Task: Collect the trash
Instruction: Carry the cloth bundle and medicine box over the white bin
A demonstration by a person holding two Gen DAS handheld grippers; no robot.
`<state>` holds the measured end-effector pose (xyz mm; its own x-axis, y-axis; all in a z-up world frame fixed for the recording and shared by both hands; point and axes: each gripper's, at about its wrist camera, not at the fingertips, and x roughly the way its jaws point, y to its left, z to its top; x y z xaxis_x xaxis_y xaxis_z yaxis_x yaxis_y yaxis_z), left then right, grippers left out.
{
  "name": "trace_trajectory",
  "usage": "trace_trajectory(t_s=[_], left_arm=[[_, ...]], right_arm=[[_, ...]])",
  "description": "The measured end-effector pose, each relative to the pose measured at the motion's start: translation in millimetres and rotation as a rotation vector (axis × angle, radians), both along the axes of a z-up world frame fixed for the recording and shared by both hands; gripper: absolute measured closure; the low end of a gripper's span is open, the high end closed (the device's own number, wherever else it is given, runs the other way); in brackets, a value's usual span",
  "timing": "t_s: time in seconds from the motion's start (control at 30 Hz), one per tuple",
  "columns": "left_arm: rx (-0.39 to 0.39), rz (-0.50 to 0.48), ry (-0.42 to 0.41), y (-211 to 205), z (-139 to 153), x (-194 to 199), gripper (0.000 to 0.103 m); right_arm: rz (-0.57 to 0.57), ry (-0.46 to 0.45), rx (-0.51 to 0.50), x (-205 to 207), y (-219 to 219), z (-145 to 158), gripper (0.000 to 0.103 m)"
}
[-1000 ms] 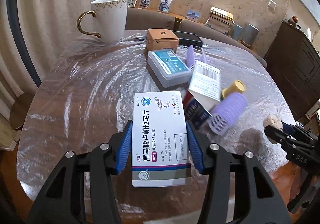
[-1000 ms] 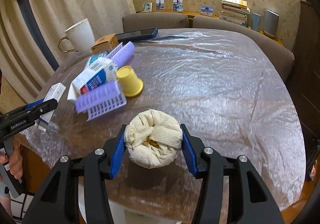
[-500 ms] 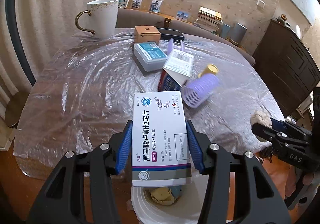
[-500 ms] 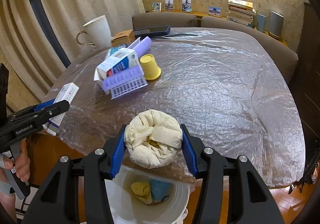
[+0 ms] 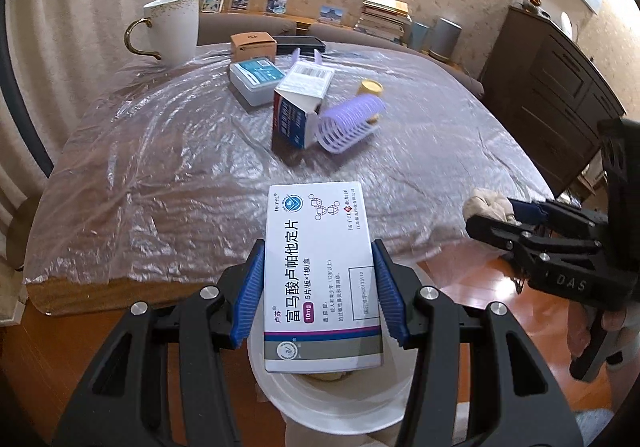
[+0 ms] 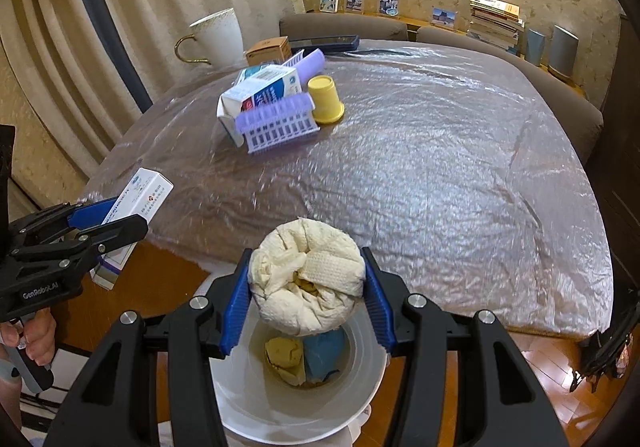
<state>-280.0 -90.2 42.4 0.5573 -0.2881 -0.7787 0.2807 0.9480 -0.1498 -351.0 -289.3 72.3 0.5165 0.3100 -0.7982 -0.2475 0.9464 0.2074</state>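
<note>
Two claws hang over one white bin (image 6: 256, 403) near the counter (image 6: 440, 175) edge: the left claw (image 5: 320, 291) pinching one medicine box (image 5: 320, 279), long axis pointing far, the right claw (image 6: 306, 283) pinching one crumpled paper wad (image 6: 306, 271).

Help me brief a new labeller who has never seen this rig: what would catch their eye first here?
Most striking: the left gripper clamps a white medicine box and the right gripper a crumpled paper wad, both above a white bin beside the table. Next, purple hair rollers against a carton on the plastic-covered table.
</note>
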Motion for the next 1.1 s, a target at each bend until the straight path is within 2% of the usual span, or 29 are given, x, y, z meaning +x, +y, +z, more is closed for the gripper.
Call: trace_trajectory(t_s=[0.6,1.1], left_arm=[[0.012,-0.109,0.075,-14,-21,-43,0.05],[0.071,-0.13,0.144,-24,-64,-40,0.05]], right_arm=[[0.074,0.064,-0.045,-39,6,-23,0.052],[0.113,0.093,-0.105,-49,17,-54,0.052]])
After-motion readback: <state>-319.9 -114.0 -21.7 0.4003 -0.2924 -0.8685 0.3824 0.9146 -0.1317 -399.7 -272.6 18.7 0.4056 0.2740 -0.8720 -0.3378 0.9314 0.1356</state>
